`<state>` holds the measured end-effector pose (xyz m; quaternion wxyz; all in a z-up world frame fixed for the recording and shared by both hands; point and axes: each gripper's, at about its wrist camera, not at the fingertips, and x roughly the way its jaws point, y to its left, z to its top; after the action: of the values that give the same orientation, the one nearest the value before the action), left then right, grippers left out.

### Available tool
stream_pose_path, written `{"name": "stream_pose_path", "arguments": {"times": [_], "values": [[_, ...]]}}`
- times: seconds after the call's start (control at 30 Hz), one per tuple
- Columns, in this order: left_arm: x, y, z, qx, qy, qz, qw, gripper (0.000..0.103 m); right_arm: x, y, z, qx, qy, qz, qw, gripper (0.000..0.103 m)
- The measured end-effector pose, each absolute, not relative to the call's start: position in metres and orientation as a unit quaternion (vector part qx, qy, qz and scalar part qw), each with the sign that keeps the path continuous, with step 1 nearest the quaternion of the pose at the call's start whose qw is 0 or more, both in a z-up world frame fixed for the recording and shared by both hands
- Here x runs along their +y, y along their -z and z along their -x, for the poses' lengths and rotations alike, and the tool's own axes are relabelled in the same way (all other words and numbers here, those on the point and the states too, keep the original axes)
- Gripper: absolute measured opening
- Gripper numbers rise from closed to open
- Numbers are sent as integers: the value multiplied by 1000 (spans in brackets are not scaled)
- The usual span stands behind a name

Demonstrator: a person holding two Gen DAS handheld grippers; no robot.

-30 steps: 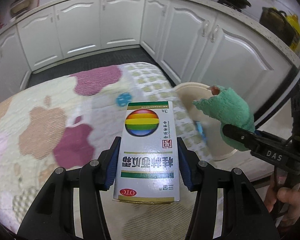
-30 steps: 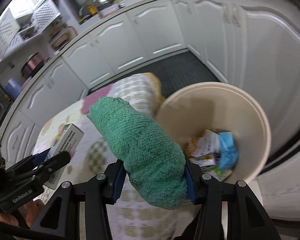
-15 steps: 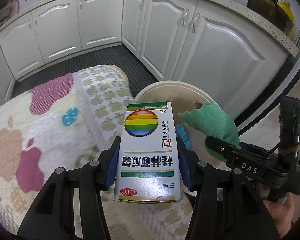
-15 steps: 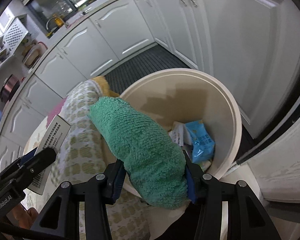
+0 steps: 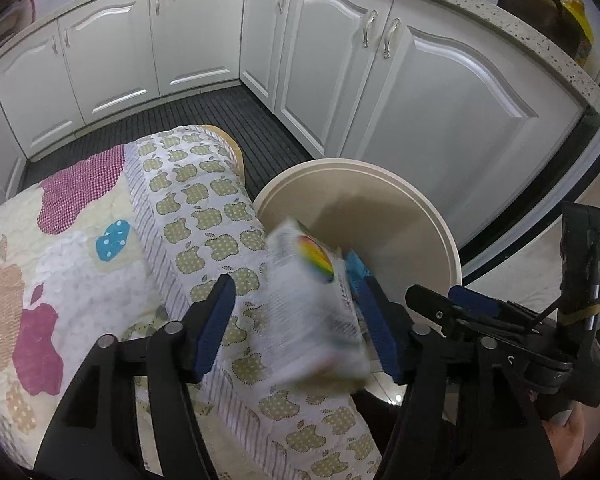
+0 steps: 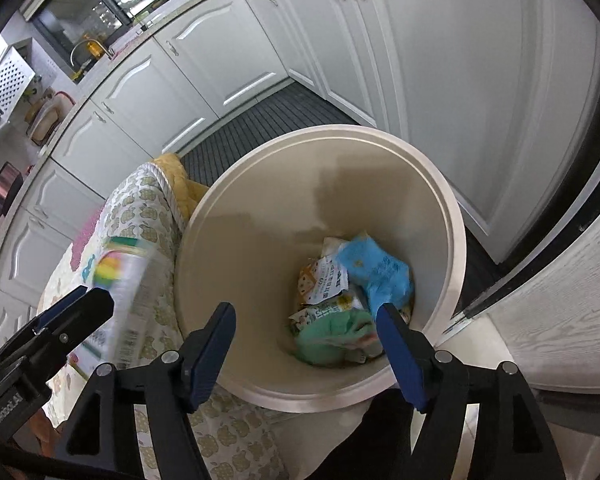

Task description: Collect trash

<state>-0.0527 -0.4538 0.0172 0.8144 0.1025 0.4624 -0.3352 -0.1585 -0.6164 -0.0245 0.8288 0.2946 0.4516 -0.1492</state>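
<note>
Between the blue-padded fingers of the left gripper (image 5: 300, 316), whose jaws have just been opening, the white cardboard medicine box with a rainbow disc (image 5: 316, 308) is a tilted blur, loose at the rim of the round cream plastic bin (image 5: 440, 232) beside the apple-print quilted cloth (image 5: 204, 216). From the right wrist, the right gripper (image 6: 308, 340) has likewise just spread its jaws, empty, above the bin; the green terry cloth (image 6: 328, 336) lies inside among crumpled wrappers (image 6: 364, 272).
</note>
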Motion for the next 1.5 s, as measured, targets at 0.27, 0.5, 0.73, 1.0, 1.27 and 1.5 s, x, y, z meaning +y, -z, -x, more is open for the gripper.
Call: {"name": "stream_pose_path", "arguments": {"times": [0.27, 0.5, 0.73, 1.0, 1.27, 1.5], "values": [[-444, -21, 56, 461, 330, -98, 818, 67, -612, 21, 160, 450, 151, -281, 834, 70], [-421, -31, 62, 438, 313, -87, 838, 67, -597, 2, 167, 434, 158, -248, 852, 70], [-389, -45, 73, 410, 292, -60, 862, 67, -571, -24, 176, 405, 165, -204, 876, 77], [-352, -66, 91, 369, 274, -39, 887, 68, -540, -59, 187, 362, 170, -166, 901, 78], [-316, -90, 111, 321, 262, -9, 910, 81, -507, -89, 198, 315, 178, -121, 924, 86], [-296, -103, 125, 288, 246, -7, 925, 81, -488, -109, 211, 274, 185, -91, 939, 91]]}}
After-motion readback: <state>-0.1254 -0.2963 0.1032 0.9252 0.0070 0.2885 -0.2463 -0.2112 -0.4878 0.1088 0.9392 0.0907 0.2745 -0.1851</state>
